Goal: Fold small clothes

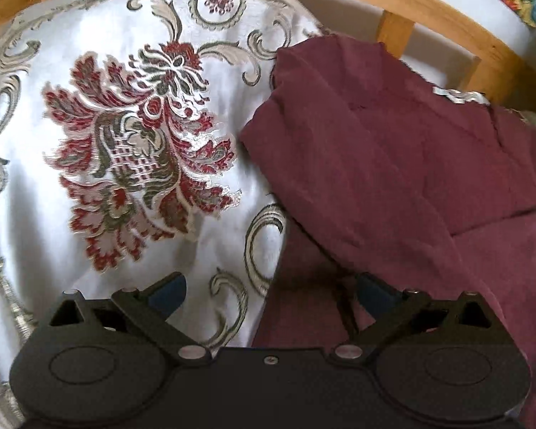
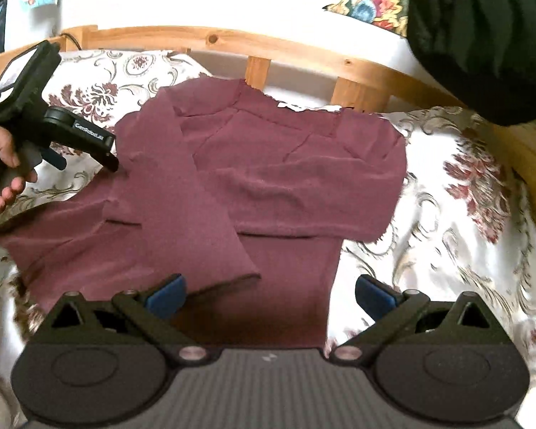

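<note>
While both tongs, left point(image 2: 85, 159) and right point(image 2: 269, 295), stood open and empty, the maroon top's point(image 2: 261, 178) folded sleeves risked slipping apart on the bedspread point(image 2: 446, 214).

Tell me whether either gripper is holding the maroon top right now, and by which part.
Neither. The left gripper and right gripper both stand open, nothing clamped; the maroon top lies loose on the bedspread.

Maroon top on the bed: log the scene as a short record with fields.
garment: maroon top, lying flat, both sleeves folded across the chest
surface: floral bedspread
behind: wooden rail
left hand-held gripper: open, empty, at the top's left edge
right hand-held gripper: open, empty, above the hem
extra: black cloth, upper right
</note>
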`<state>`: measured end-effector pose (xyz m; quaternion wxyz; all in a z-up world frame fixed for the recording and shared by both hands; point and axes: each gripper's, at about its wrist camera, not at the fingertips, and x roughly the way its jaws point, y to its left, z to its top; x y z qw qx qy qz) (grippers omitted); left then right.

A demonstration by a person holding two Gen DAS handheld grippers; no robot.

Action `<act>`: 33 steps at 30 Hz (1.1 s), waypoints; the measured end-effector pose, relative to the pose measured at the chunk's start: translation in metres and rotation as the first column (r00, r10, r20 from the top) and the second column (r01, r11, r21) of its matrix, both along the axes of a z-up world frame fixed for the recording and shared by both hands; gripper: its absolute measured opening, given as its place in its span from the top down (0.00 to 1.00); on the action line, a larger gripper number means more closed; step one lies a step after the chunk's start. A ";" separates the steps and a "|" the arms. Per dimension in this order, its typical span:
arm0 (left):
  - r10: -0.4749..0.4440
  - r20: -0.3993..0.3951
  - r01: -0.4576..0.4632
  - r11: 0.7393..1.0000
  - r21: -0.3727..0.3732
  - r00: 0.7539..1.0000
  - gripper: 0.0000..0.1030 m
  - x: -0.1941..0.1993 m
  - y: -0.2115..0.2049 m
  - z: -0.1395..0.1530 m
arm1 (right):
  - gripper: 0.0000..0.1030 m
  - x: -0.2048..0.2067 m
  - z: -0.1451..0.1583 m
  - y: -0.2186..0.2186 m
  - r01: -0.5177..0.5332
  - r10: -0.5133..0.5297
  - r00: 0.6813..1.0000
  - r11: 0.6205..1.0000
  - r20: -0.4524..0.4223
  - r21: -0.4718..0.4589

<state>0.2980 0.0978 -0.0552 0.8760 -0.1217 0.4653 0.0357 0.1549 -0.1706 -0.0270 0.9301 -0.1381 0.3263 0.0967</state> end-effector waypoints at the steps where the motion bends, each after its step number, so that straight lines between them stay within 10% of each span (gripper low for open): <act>1: -0.012 0.010 0.012 1.000 -0.002 1.000 0.02 -0.006 0.001 0.005 | 0.00 -0.006 0.001 -0.003 0.006 -0.006 1.000 1.000 0.002 0.003; 15: -0.065 0.191 0.073 0.997 -0.032 0.979 0.01 -0.118 0.000 0.066 | 0.00 -0.062 -0.003 0.006 -0.068 0.063 0.996 0.994 -0.058 -0.089; 33: -0.163 0.154 0.160 0.987 0.035 0.975 0.01 -0.138 -0.024 0.060 | 0.01 -0.050 -0.077 0.058 -0.173 0.120 0.978 0.928 -0.173 -0.331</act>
